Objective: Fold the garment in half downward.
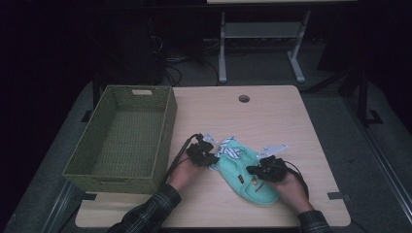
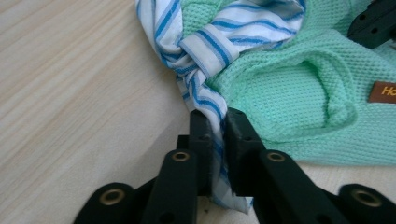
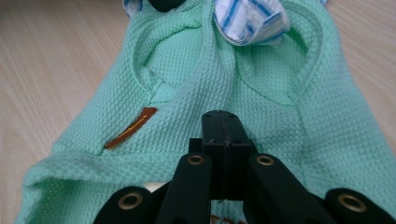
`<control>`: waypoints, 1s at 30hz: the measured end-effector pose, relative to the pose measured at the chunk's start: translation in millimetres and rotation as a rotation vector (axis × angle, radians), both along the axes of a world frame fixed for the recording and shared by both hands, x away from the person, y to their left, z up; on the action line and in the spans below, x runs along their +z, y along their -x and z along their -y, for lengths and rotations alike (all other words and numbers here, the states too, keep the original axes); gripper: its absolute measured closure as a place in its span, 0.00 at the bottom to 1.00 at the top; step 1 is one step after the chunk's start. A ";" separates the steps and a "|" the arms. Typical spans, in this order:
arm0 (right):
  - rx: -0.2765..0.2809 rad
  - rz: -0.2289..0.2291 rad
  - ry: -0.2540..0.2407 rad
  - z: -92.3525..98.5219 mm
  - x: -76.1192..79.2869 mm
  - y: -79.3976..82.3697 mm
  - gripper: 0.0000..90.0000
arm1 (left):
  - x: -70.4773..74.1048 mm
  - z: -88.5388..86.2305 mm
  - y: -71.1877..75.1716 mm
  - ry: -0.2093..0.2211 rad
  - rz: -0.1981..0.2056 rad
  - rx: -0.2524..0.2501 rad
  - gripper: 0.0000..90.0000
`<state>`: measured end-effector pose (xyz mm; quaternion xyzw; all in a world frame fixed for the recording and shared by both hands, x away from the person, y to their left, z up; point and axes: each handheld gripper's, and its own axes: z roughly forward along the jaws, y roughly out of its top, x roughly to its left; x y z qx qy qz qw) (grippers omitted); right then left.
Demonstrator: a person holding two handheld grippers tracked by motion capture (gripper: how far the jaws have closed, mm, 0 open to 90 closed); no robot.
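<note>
Basket: woven green basket (image 1: 121,138), left of frame in the high view, nothing visible inside.
Left gripper (image 1: 203,153): just right of the basket; jaws pinched on the striped cloth (image 2: 205,100) at the garment's upper-left end.
Garment: mint knit garment (image 1: 243,170), centre of the table (image 1: 272,111); long axis runs upper left to lower right.
Right gripper (image 1: 265,171): jaws clamped on the knit at the lower-right end.
Label: brown tag (image 2: 384,92), reads "Ho…", the rest cut off.
Next move: the basket lies left; the left gripper is nearer.
</note>
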<state>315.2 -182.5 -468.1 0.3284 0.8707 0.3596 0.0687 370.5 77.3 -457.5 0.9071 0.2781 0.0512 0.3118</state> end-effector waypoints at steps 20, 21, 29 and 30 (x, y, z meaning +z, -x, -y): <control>0.014 0.009 0.010 -14.9 0.5 -5.5 1.00 | 44.5 -21.0 -1.5 0.212 -0.005 0.035 0.94; 0.016 0.012 0.010 -17.6 0.4 -6.6 1.00 | 46.2 -21.8 -1.5 0.219 -0.005 0.036 0.94; 0.026 0.019 -0.012 -38.3 -1.5 -19.8 1.00 | 63.0 -25.7 0.2 0.292 0.008 0.029 0.94; 0.028 0.020 -0.012 -40.3 -1.5 -21.1 1.00 | 64.6 -26.1 0.1 0.291 0.014 0.023 0.94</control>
